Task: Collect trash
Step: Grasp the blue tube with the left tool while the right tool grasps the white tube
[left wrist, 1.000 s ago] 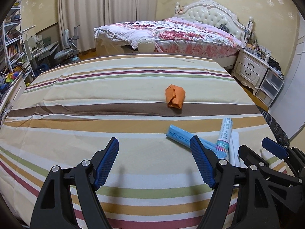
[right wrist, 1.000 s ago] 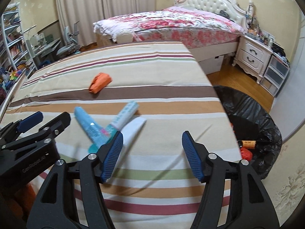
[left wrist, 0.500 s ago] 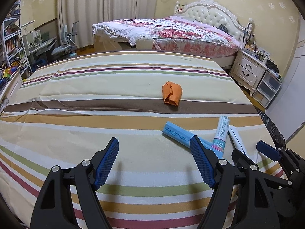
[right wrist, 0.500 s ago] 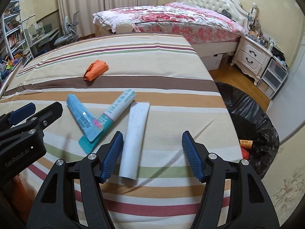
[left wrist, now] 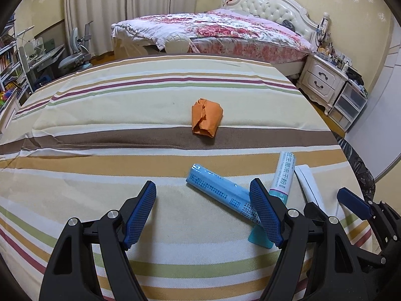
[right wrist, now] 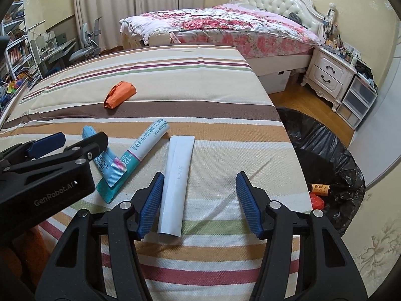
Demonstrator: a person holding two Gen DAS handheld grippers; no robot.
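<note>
On the striped cloth [left wrist: 100, 170] lie a crumpled orange paper [left wrist: 206, 118] [right wrist: 120, 94], a blue packet [left wrist: 218, 193] [right wrist: 110, 165], a white and teal tube [left wrist: 284, 175] [right wrist: 145, 148] and a flat white packet [left wrist: 308, 185] [right wrist: 178, 183]. My left gripper [left wrist: 203, 212] hangs open just short of the blue packet, whose near end is hidden behind the right finger. My right gripper [right wrist: 199, 202] is over the near end of the white packet, which lies between its fingers close to the left pad. Its jaws are closing and the pads do not press on it.
A black trash bag [right wrist: 323, 155] stands open on the floor off the cloth's right edge, with a bottle [right wrist: 319, 189] inside. Behind are a bed with a floral cover [left wrist: 225, 30], a white nightstand [right wrist: 328, 75], and a desk and shelves at the left.
Both grippers have moved forward toward the trash. The white packet, earlier off the right gripper's left finger, now lies between its fingers, and those jaws have narrowed a little. The left jaws are unchanged.
</note>
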